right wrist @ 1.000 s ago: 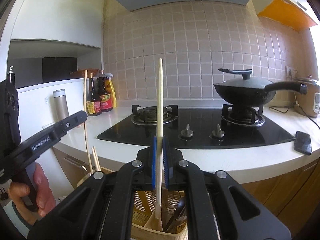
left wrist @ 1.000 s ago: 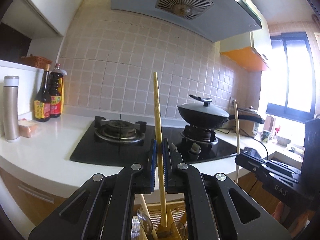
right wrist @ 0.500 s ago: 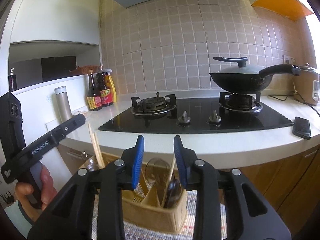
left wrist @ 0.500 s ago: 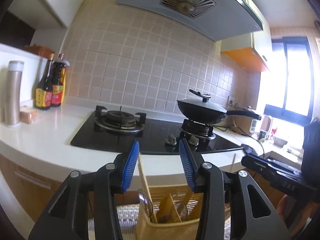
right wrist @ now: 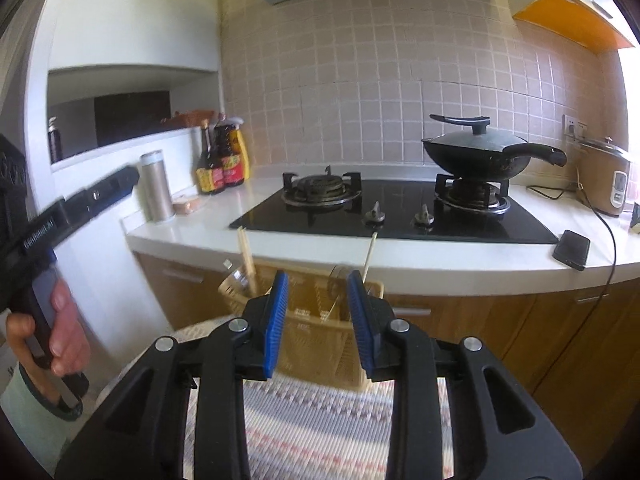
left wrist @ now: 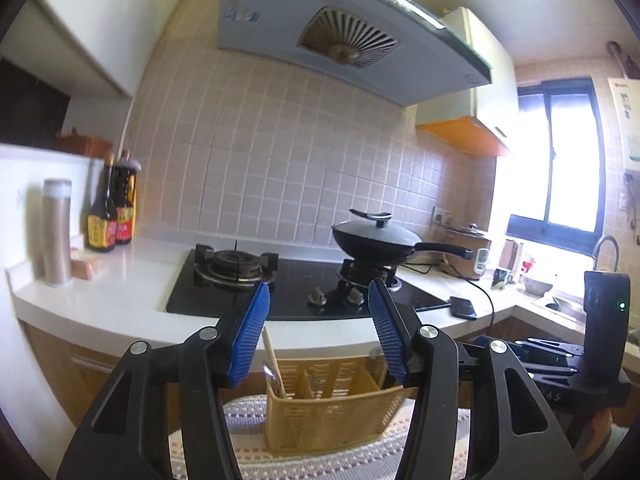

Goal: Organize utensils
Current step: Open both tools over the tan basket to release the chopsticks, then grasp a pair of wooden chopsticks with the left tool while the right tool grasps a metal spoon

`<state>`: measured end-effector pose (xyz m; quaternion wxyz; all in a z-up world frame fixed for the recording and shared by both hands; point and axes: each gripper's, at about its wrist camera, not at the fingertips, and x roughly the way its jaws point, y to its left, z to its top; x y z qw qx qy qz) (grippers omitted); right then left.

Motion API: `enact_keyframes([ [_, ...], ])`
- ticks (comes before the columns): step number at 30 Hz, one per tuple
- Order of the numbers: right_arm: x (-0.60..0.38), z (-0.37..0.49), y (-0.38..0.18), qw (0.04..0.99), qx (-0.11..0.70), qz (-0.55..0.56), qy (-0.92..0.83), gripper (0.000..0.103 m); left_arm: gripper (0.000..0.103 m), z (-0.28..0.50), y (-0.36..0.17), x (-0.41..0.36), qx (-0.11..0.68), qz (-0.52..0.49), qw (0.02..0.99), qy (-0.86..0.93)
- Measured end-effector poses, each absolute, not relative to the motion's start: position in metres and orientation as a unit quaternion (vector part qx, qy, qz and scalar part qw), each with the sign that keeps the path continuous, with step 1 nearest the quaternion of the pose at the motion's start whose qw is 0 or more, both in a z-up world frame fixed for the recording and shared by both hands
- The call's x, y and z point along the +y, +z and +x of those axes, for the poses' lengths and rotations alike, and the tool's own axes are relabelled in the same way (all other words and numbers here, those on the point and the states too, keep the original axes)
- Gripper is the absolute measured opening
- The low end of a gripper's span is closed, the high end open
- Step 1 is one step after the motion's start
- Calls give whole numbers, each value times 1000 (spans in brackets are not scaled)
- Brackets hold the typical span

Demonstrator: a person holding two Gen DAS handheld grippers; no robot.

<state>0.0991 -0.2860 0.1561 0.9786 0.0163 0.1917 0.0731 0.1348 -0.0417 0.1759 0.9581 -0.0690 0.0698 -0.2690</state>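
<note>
the right gripper (right wrist: pixel 317 312) hangs with its blue-padded jaws spread and nothing between them, just near of a yellow utensil basket (right wrist: pixel 320 320) on a striped mat (right wrist: pixel 320 420). wooden chopsticks (right wrist: pixel 247 260) stand at the basket's left end, a single stick (right wrist: pixel 369 258) at its right.

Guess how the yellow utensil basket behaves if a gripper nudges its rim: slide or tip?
The basket looks like thin perforated plastic, so probably light. It sits on a woven mat, which may grip; a nudge at the rim could tip it. The upright chopsticks would likely rattle or lean.
</note>
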Motion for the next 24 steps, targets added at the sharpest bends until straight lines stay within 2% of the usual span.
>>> enact_keyframes([
  [6, -264, 69, 155, 960, 269, -15, 75, 28, 50, 93, 194, -44, 87, -16, 963, -254],
  [11, -255, 51, 134, 929, 359, -13, 90, 28, 50, 71, 190, -42, 161, 13, 950, -267],
  [14, -256, 43, 106, 897, 428, 19, 111, 28, 50, 65, 169, -45, 218, 33, 938, -269],
  [16, -254, 39, 88, 881, 458, 26, 113, 34, 50, 62, 149, -47, 263, 46, 925, -271],
  [18, -250, 33, 66, 866, 487, 25, 108, 57, 50, 63, 125, -49, 309, 55, 911, -268],
  [22, -238, 22, 27, 835, 537, 5, 115, 57, 50, 70, 65, -57, 415, 72, 866, -268],
  [24, -231, 15, 10, 822, 557, 1, 119, 49, 50, 71, 38, -59, 458, 70, 844, -269],
])
